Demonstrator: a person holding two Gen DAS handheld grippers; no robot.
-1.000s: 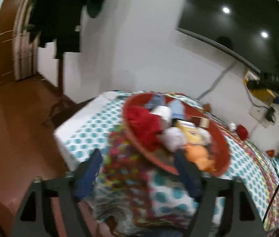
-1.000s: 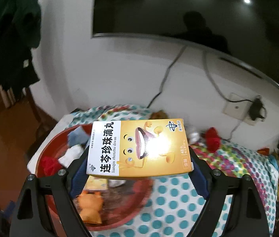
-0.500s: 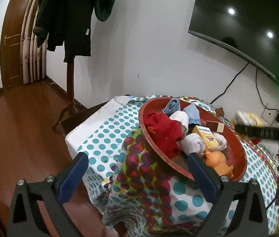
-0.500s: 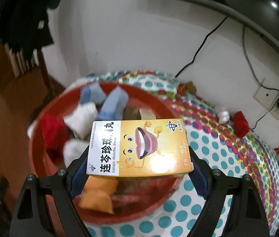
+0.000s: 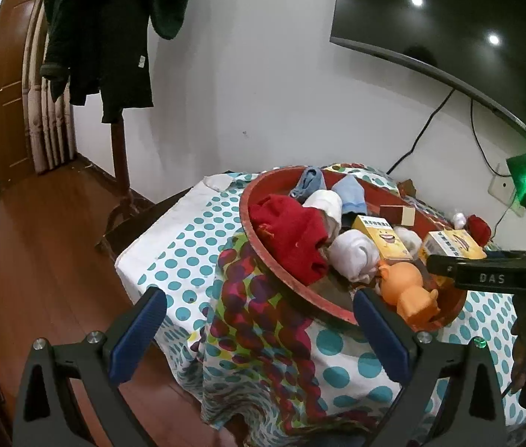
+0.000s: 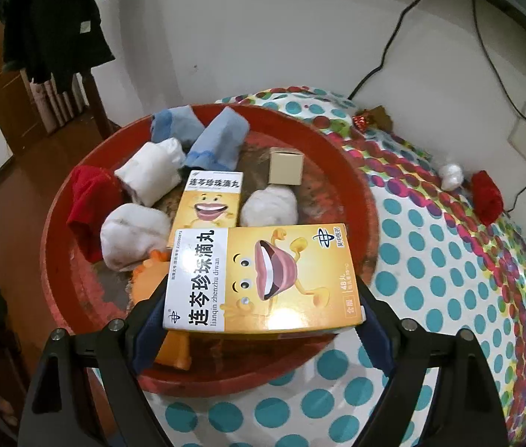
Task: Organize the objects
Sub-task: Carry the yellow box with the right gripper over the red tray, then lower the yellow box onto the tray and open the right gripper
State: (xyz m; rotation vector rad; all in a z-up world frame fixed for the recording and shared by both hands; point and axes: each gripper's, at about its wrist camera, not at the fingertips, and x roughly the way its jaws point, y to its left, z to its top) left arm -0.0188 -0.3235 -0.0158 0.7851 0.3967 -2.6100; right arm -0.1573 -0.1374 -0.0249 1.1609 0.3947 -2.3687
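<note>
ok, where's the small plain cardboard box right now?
Right wrist view: the plain cardboard box sits at the back of the red tray, right of the blue socks, just behind a white sock ball.

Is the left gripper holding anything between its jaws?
No: the left gripper has its jaws spread wide with nothing between them but the dotted tablecloth and the round red tray beyond.

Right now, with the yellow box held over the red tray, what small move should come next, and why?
Probably lower the right gripper a little and release. It grips the yellow box above the red tray, where a matching box already lies.
</note>
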